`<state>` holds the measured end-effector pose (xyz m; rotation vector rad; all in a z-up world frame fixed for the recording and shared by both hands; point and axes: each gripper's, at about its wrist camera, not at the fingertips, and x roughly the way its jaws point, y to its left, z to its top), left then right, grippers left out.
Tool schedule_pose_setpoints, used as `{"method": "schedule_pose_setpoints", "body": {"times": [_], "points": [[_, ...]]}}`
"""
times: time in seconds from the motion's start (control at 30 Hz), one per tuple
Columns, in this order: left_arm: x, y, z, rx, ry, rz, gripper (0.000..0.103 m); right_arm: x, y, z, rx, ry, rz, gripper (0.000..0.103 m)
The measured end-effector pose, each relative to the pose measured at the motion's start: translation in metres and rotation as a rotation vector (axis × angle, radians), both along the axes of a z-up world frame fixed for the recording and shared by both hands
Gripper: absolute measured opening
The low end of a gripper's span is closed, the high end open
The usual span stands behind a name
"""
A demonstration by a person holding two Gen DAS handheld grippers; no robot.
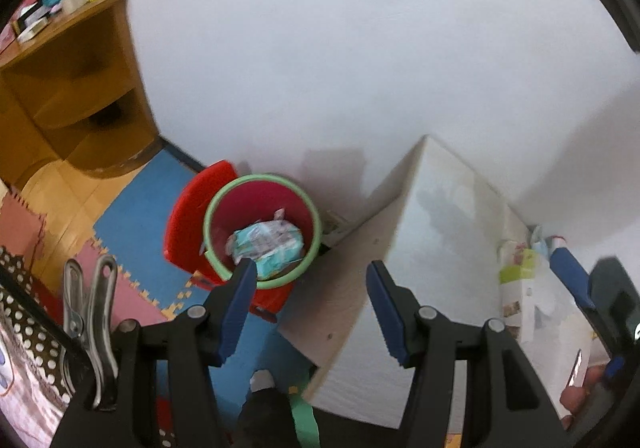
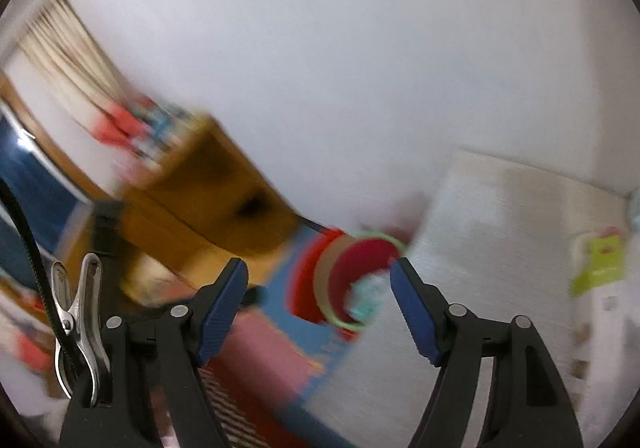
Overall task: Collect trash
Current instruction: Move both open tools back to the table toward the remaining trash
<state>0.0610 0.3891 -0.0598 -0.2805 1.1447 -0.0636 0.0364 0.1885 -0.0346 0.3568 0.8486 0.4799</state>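
A red trash bin with a green rim (image 1: 262, 184) stands on the floor against the white wall, with its red lid (image 1: 188, 216) tilted up behind it. A crumpled light-blue packet (image 1: 266, 244) lies inside. My left gripper (image 1: 312, 272) is open and empty, held above the bin's right side. In the blurred right wrist view the same bin (image 2: 360, 260) shows with the blue packet (image 2: 366, 298) inside. My right gripper (image 2: 318, 272) is open and empty, above and in front of the bin.
A white cabinet (image 1: 436, 232) stands right of the bin, with a green-and-white package (image 1: 518, 268) on it. A wooden shelf unit (image 1: 76, 88) stands at the left with clutter on top. Blue and pink foam mats (image 1: 136, 220) cover the floor.
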Motion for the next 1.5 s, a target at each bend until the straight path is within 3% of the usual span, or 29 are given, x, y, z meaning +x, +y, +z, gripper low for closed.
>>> {"method": "schedule_pose_setpoints", "body": {"times": [0.07,0.17,0.3,0.53,0.7,0.83,1.0,1.03,1.17,1.5], "points": [[0.0,-0.017,0.003,0.001,-0.008,-0.037,0.062,-0.011,-0.014,0.006,0.027,-0.032,0.003,0.083],[-0.001,-0.048,0.005,-0.009,-0.005,-0.112,0.062,-0.027,-0.037,0.011,-0.009,-0.068,-0.015,0.083],[-0.009,-0.091,0.01,-0.023,-0.003,-0.203,0.062,-0.047,-0.084,0.006,-0.046,-0.068,-0.124,0.083],[-0.018,-0.172,0.011,-0.033,-0.011,-0.364,0.065,-0.076,-0.199,-0.008,-0.162,0.001,-0.361,0.083],[-0.015,-0.22,0.004,-0.063,0.033,-0.379,0.065,-0.075,-0.3,-0.024,-0.175,0.067,-0.566,0.083],[-0.008,-0.252,-0.004,-0.046,0.061,-0.386,0.065,-0.055,-0.365,-0.061,-0.145,0.164,-0.661,0.083],[0.015,-0.286,-0.018,-0.061,0.126,-0.352,0.065,-0.027,-0.38,-0.112,-0.161,0.281,-0.614,0.084],[0.018,-0.292,-0.019,-0.062,0.128,-0.348,0.065,-0.023,-0.379,-0.118,-0.162,0.284,-0.599,0.088],[0.039,-0.323,-0.025,-0.054,0.133,-0.347,0.065,-0.018,-0.369,-0.124,-0.178,0.245,-0.579,0.099],[0.077,-0.351,-0.025,-0.032,0.111,-0.369,0.065,-0.003,-0.329,-0.137,-0.302,0.213,-0.49,0.1]]}}
